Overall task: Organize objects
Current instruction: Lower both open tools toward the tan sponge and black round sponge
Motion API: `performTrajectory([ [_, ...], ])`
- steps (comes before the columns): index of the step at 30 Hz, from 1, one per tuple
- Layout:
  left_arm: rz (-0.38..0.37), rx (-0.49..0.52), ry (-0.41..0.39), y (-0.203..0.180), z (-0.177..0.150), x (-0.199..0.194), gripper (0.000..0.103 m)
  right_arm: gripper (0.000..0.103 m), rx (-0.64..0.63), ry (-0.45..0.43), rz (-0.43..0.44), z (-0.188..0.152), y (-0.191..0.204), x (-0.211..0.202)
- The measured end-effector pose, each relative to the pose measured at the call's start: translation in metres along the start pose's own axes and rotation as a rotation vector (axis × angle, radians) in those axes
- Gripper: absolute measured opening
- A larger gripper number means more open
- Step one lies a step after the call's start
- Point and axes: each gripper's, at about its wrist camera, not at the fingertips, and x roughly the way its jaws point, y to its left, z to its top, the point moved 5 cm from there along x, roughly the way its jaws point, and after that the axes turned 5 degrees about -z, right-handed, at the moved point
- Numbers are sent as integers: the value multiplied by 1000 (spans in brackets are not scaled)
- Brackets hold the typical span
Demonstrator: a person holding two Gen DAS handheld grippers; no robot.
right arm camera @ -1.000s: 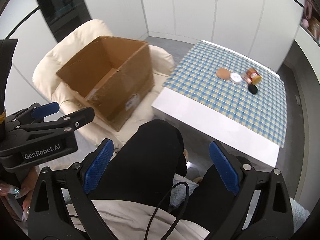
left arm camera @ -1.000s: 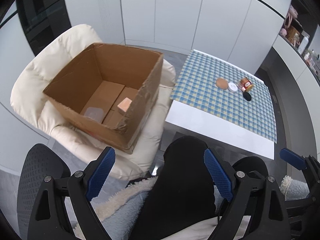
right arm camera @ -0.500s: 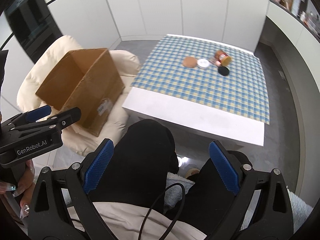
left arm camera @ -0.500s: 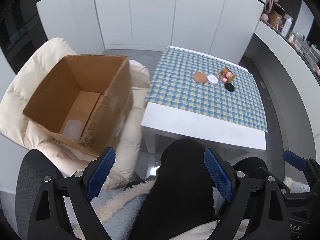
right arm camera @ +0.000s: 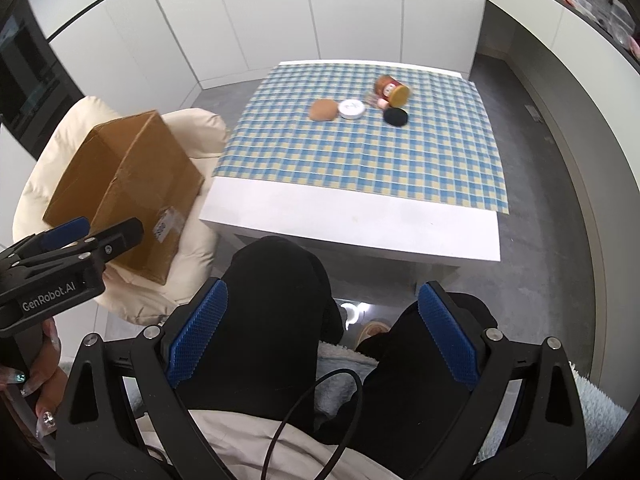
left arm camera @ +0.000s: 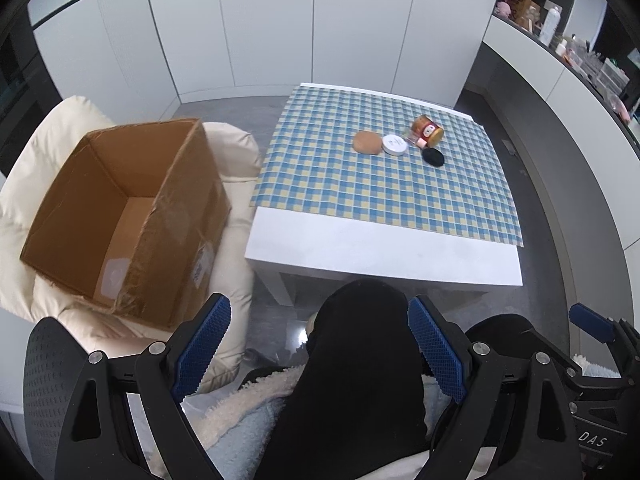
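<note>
On the checked cloth of the white table (left arm camera: 384, 248) lie a tan round pad (left arm camera: 367, 142), a white round tin (left arm camera: 395, 145), a red jar with a gold lid (left arm camera: 428, 131) on its side and a black round disc (left arm camera: 433, 157). The same group shows in the right wrist view: tan pad (right arm camera: 323, 110), white tin (right arm camera: 351, 109), red jar (right arm camera: 392, 90), black disc (right arm camera: 395, 117). An open cardboard box (left arm camera: 120, 216) sits on a cream armchair (left arm camera: 52, 140). My left gripper (left arm camera: 320, 348) and right gripper (right arm camera: 322, 338) are both open and hold nothing, above the person's black-clad knees, short of the table.
The left gripper's body (right arm camera: 52, 272) and the hand holding it show at the left of the right wrist view. A shelf with bottles and boxes (left arm camera: 560, 40) runs along the right wall. White cabinet doors stand behind the table. Grey floor (right arm camera: 560, 200) lies to the table's right.
Both views have swung right: the box and armchair slid to the left and the table with its objects came to the middle. Both grippers stayed open.
</note>
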Motion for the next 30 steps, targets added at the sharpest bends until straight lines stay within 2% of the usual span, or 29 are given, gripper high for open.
performTrajectory([
  [16, -21, 46, 26, -25, 23, 31, 91, 98, 103, 6, -41, 14, -45, 22],
  [24, 4, 19, 4, -18, 48, 53, 91, 98, 125, -5, -57, 33, -61, 38],
  [30, 44, 2, -6, -8, 75, 84, 91, 98, 137, -15, -81, 57, -78, 58],
])
